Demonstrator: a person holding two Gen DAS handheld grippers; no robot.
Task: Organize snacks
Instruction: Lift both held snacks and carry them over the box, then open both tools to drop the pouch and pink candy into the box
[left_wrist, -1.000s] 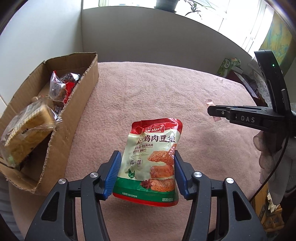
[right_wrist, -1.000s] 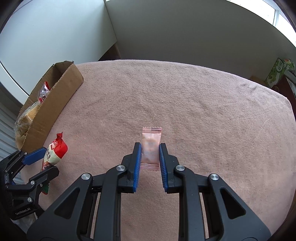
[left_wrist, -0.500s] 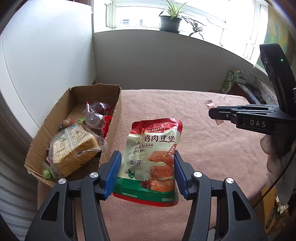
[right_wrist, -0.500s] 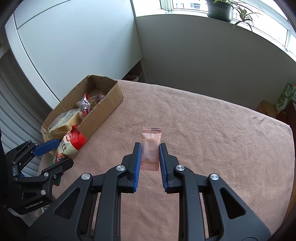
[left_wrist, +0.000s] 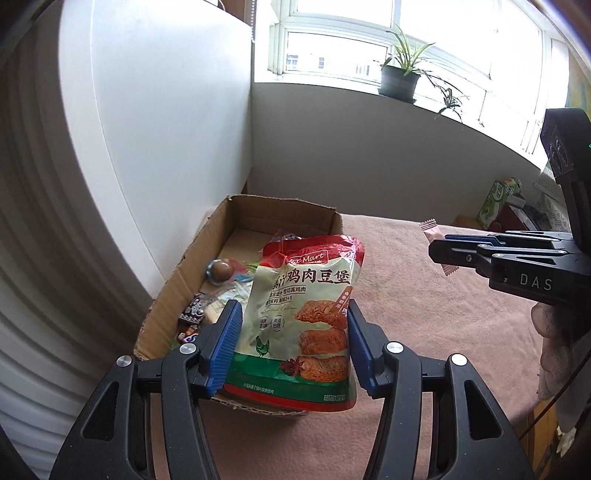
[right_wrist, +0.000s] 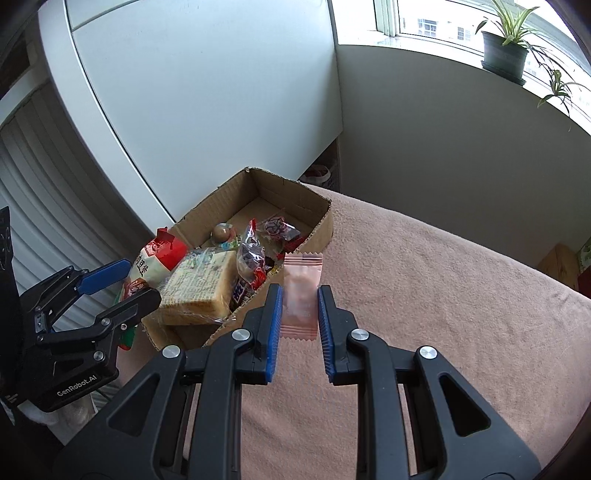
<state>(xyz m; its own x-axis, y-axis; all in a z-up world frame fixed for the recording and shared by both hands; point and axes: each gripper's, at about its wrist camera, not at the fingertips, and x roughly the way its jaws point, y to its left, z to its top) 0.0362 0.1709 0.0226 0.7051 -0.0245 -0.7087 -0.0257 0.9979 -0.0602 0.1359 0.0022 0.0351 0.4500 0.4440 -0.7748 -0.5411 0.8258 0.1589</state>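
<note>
The green-and-red snack pouch (left_wrist: 306, 325) is clamped in the left claw (left_wrist: 291, 343), hiding much of the cardboard box (left_wrist: 207, 236) beyond it. The right claw (right_wrist: 300, 321) grips a pink sachet (right_wrist: 302, 291), box ahead-left, above the pink-covered desk (right_wrist: 424, 295).

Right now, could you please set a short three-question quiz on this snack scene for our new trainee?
1. True or false: the left gripper is shut on the big snack pouch.
2. What does the right gripper hold? A) a biscuit pack B) a small pink packet C) nothing
3. Fill in: the biscuit pack lies inside the ______.

Key:
1. True; the pouch sits clamped between both blue pads.
2. B; the small pink packet stands between its fingers.
3. Cardboard box, which stands on the pink cloth along with other wrapped snacks.
</note>
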